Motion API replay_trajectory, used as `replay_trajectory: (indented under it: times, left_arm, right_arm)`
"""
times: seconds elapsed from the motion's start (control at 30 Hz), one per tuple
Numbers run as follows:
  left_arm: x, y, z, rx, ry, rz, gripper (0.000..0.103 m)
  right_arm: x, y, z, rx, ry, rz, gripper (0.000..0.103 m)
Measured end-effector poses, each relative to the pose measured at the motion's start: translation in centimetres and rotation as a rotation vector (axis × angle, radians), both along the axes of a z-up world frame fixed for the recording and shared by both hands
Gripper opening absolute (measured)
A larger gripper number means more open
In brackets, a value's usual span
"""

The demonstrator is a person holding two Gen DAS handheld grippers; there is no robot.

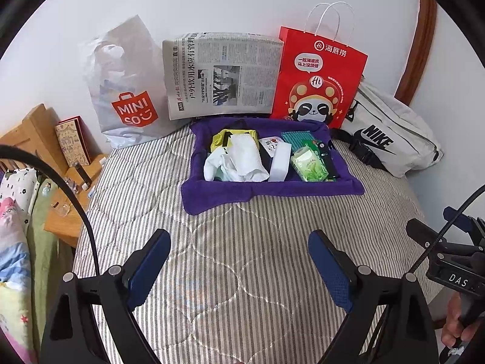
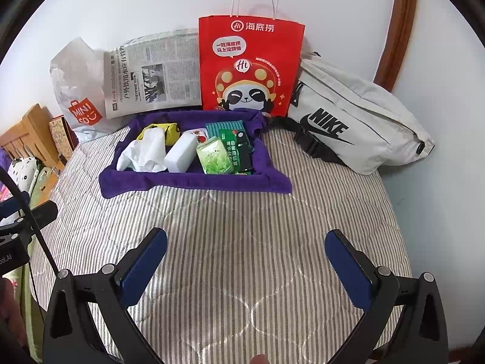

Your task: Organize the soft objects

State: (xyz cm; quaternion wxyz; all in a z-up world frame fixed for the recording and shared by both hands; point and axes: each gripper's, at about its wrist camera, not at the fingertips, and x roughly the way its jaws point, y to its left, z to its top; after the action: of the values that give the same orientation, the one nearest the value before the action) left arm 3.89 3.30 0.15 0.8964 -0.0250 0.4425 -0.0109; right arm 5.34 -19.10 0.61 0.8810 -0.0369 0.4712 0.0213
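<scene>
Both grippers hung over the striped quilted bedspread (image 1: 236, 242), pointing down toward its far end. The left gripper (image 1: 239, 261) stood with its blue-padded jaws spread wide and nothing between them; the right gripper (image 2: 245, 261) was likewise wide apart and empty.

The soft objects lay together in a purple towel-lined tray (image 1: 272, 189) near the wall. From left to right it held a yellow pouch (image 1: 222, 138), a crumpled white cloth (image 1: 239, 160), a white sponge block (image 1: 280, 159), a green tissue pack (image 1: 309, 163) and a dark green sachet (image 2: 232, 148); a teal ribbed cloth (image 1: 297, 138) lay at the back.

Behind the tray, propped against the white wall, stood a grey Miniso plastic bag (image 1: 127, 91), a folded newspaper (image 1: 221, 75) and a red paper bag with a panda print (image 1: 318, 75). A pale Nike waist bag (image 1: 391, 139) rested on the bedspread to the right, just beside the red bag. A wooden bedside stand (image 1: 36, 139) with a book stood at the left.
</scene>
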Motion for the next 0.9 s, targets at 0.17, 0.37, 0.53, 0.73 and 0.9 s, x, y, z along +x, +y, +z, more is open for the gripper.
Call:
replay_trajectory:
  times: [0.17,0.37,0.53,0.73,0.9]
  left_arm:
    - [-0.08,-0.05,-0.05,0.007,0.006,-0.003,0.092]
    - [-0.17,-0.20,-0.07,0.006,0.005,-0.007,0.092]
    - [-0.21,-0.18,-0.05,0.004,0.005,-0.007,0.092]
    - [-0.25,-0.21,-0.10,0.001,0.008,-0.005,0.092]
    - [-0.25,-0.22,-0.11,0.002,0.008,-0.006,0.092]
  right_arm:
    - [-0.04,0.00,0.01,0.001,0.001,-0.002,0.103]
    - [-0.11,0.00,-0.05,-0.001,0.002,-0.003,0.103]
    - [-0.15,-0.03,-0.09,-0.002,0.002,-0.001,0.103]
    - [-0.25,-0.04,-0.14,-0.005,0.002,0.000,0.103]
    - [-0.30,-0.10,-0.12,-0.004,0.003,-0.001,0.103]
